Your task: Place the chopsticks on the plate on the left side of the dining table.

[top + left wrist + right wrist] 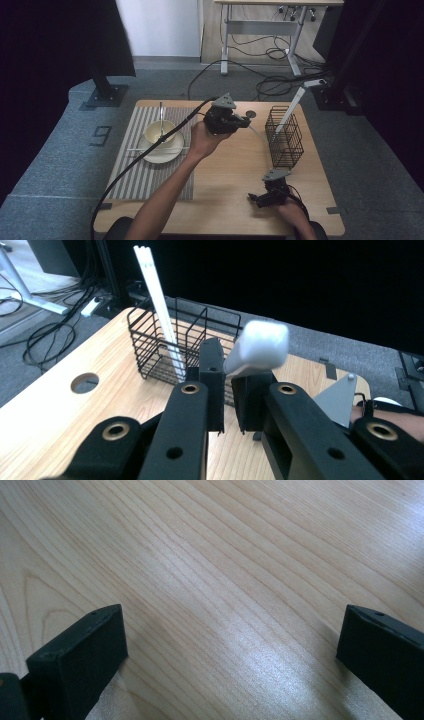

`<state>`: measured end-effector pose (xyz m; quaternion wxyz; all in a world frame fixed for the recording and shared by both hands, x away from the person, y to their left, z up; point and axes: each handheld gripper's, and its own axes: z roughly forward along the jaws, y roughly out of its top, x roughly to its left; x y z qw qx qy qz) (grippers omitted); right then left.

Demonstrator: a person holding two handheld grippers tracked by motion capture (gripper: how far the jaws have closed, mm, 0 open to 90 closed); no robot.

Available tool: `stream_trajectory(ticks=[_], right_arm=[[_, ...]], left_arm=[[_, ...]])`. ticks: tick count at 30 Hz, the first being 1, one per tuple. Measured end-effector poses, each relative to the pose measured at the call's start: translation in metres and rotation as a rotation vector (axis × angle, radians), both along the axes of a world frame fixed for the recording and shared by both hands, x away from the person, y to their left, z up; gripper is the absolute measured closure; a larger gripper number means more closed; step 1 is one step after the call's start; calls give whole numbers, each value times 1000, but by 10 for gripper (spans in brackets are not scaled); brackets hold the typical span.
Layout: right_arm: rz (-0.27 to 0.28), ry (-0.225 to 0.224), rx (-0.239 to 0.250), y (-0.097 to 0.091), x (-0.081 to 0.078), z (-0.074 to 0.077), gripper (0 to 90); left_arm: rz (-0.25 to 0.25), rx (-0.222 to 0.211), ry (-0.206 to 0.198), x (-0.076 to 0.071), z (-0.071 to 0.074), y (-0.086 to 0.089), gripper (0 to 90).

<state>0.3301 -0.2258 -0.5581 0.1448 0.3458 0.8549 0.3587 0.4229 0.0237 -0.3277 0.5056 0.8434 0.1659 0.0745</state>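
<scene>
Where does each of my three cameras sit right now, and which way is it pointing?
High view: above the person's side, looking forward and down on the table; both forearms enter from below.
Left gripper view: rides the left gripper, facing the wire basket; its jaws pinch a white utensil.
Right gripper view: rides the right gripper, facing bare wood, jaws wide.
Shared: high and left gripper views both show the basket.

Even, soft light fell on the tabletop [225, 170] in the high view, while both side edges sank into near black. In the left gripper view a white spoon [257, 347] between the jaws was washed out and blurred, perhaps from motion; the wire basket [165, 347] behind stayed sharper. In the right gripper view a pale sheen of glare crossed the wood grain.
</scene>
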Motion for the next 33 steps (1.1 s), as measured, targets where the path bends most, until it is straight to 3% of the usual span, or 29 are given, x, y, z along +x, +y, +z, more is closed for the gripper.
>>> stream_trajectory(ticks=[9, 17, 33], right_arm=[[2, 0, 1, 0, 0, 0, 0], [11, -3, 0, 0, 1, 0, 0], [43, 2, 16, 1, 4, 3, 23]], left_arm=[[6, 19, 7, -10, -6, 22, 834], [12, 9, 23, -20, -17, 43, 835], [6, -22, 81, -38, -52, 73, 835]])
